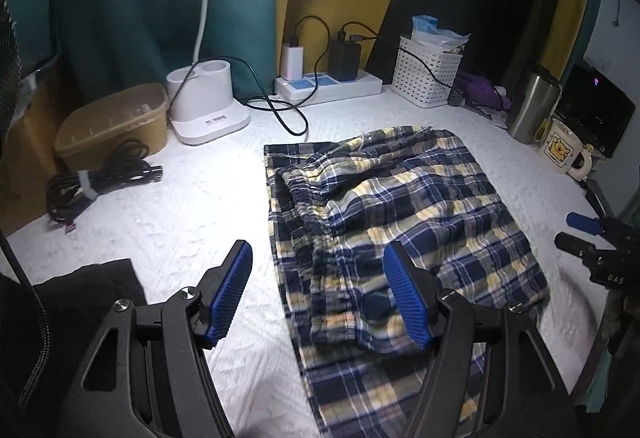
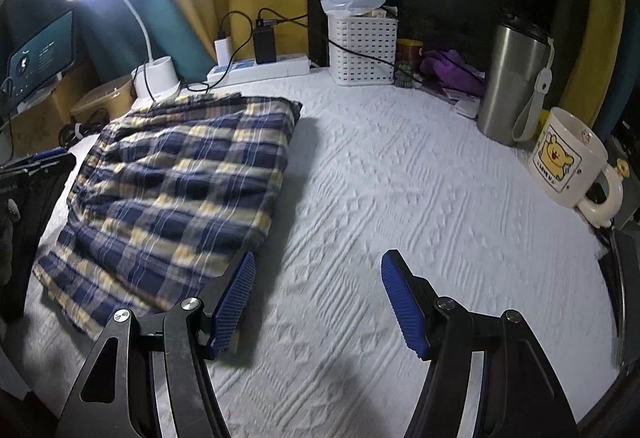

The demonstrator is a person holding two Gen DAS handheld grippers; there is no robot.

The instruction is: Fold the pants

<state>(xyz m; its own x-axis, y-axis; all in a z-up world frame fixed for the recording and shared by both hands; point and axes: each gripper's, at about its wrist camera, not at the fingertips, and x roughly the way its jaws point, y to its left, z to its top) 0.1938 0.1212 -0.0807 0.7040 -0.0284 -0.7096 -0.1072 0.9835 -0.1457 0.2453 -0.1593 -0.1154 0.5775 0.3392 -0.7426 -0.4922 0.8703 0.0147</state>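
While the plaid pants (image 1: 400, 222) lie bunched in a thick stack on the white counter (image 1: 180, 222), you've got both tools off the cloth, and that tells me the fold is well along. In your left view the stack fills the middle, running from about 12 o'clock down to 6 o'clock, with the gathered waistband (image 1: 304, 198) showing on top toward 10 o'clock of the pile. So at least one fold looks done; I can't tell how many layers sit underneath.

Your left gripper (image 1: 320, 294) has its jaws spread wide with nothing between them; the right-hand pad hangs over the cloth, but I can't tell whether it touches. Your right gripper (image 2: 318, 298) is also spread wide and empty, over bare counter, with the pants at its 10 o'clock, just beside its left pad.

What's left? Judging by the look of it, the pile is lumpy and its near edge, at 6 o'clock in your left view, runs past the neater upper part. I'd say one more fold or a squaring-up of the edges is still owed before this counts as finished. Mind the mug (image 2: 568, 162) and the steel flask (image 2: 512, 78) at 2 o'clock on your right side; they're well apart from the cloth for now.
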